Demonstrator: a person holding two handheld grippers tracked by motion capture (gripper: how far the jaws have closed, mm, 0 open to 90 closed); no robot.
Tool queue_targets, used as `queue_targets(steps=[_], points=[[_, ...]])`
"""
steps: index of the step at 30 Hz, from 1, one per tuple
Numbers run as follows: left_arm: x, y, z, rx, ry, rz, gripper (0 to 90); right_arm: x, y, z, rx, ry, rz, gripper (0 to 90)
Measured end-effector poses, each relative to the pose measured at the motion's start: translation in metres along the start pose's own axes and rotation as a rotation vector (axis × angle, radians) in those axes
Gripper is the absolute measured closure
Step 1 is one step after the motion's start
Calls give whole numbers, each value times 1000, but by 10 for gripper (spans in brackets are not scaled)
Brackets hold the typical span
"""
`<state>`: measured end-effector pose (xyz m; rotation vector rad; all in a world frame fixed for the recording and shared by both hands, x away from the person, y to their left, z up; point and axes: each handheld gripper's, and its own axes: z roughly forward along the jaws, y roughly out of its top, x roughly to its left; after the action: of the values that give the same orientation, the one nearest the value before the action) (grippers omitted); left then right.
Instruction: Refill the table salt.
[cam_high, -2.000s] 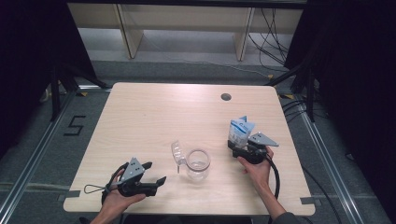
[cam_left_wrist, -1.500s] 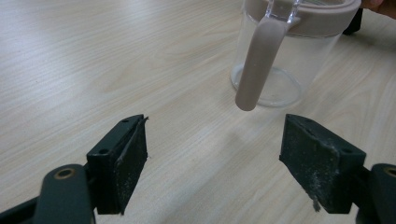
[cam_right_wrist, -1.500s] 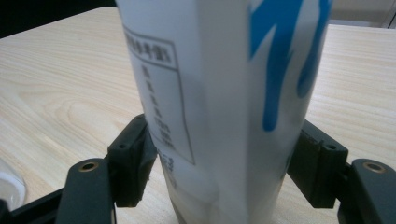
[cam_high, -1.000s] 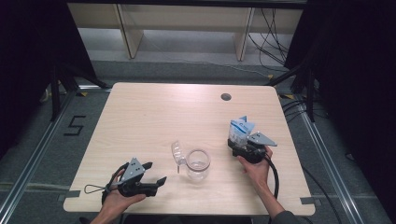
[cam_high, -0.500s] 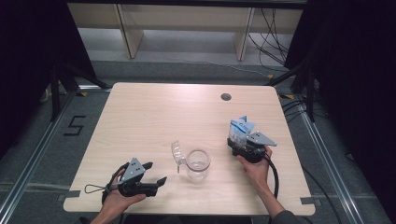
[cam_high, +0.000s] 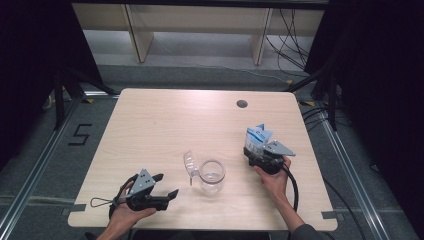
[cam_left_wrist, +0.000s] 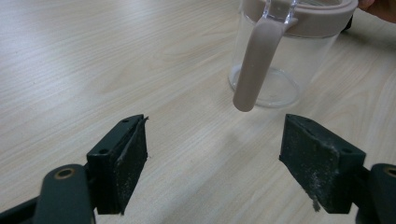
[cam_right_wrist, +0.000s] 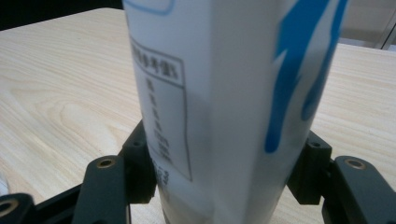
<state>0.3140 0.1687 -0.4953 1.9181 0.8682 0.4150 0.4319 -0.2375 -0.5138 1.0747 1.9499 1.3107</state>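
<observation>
A white and blue carton (cam_high: 257, 136) stands upright at the table's right side. My right gripper (cam_high: 254, 150) holds it low down, and its jaws have just been closing. In the right gripper view the carton (cam_right_wrist: 224, 84) fills the gap, with a pad against each side. A clear jug (cam_high: 212, 176) with a beige rim and a flipped-up lid (cam_high: 189, 162) stands near the front middle. My left gripper (cam_high: 167, 185) rests at the front left, open and pointing at the jug. In the left gripper view the jug (cam_left_wrist: 299, 56) and its beige handle (cam_left_wrist: 254, 65) lie beyond the spread, empty pads (cam_left_wrist: 128, 154).
The pale wooden table (cam_high: 165, 120) has a round cable hole (cam_high: 242, 104) at the back right. A black cable (cam_high: 292, 187) trails from the right gripper toward the front edge. Shelving and cables lie on the floor behind the table.
</observation>
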Motion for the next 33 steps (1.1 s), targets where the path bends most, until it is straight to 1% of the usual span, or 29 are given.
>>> queue_targets(steps=[2,4,6,7,9,10,12,13,14,16,17,18,19,20,21,22,23,24,26,27,28,30,31,32,33], points=[[0,0,0,1,-1,4,226,0,0,1,-8,-3,0,409],[0,0,0,0,-2,3,227,0,0,0,-4,-6,7,414],[1,0,0,0,-1,4,228,0,0,1,-19,0,4,417],[1,0,0,0,-1,3,228,4,0,1,-15,-11,46,418],[0,0,0,0,0,-1,228,4,0,1,-10,-9,48,420],[1,0,0,-1,2,-1,228,4,0,0,-8,-14,46,423],[1,0,0,0,5,-1,228,3,2,0,3,-8,26,424],[1,0,0,0,5,-1,228,3,2,0,3,-8,26,424],[1,0,0,1,5,-1,229,2,3,-1,9,2,12,427],[1,0,0,-2,2,-2,229,1,3,-2,23,-1,2,428],[1,0,-1,-1,5,-2,229,1,4,-2,23,2,4,429],[1,0,-1,2,9,-1,229,2,4,-2,24,-7,-3,429],[1,0,-1,2,8,-1,229,3,4,-2,33,2,8,429],[1,0,-1,1,8,-1,229,3,4,-2,21,-5,-9,429],[1,0,-1,-2,6,-2,229,5,5,-3,25,-11,0,430],[1,0,-1,-2,6,-2,229,6,5,-3,29,-12,-9,431],[1,0,-1,-1,6,-2,229,7,5,-3,19,-12,-20,431],[1,0,-1,-1,6,-2,229,8,5,-3,22,-1,-15,431],[1,0,-1,-2,5,-3,229,11,6,-4,29,-5,-37,431],[1,0,-1,-11,0,-10,229,12,7,-4,30,0,-35,431],[2,0,-1,-6,1,-2,229,13,7,-5,30,5,-36,431],[2,1,-1,-2,5,-2,229,15,8,-6,24,6,-43,431],[2,0,-1,-3,1,-12,229,16,8,-7,28,9,-35,431],[2,1,-1,-1,4,-10,229,15,9,-7,26,16,-43,431],[2,0,-1,-2,4,-9,229,15,9,-7,15,16,-41,431]])
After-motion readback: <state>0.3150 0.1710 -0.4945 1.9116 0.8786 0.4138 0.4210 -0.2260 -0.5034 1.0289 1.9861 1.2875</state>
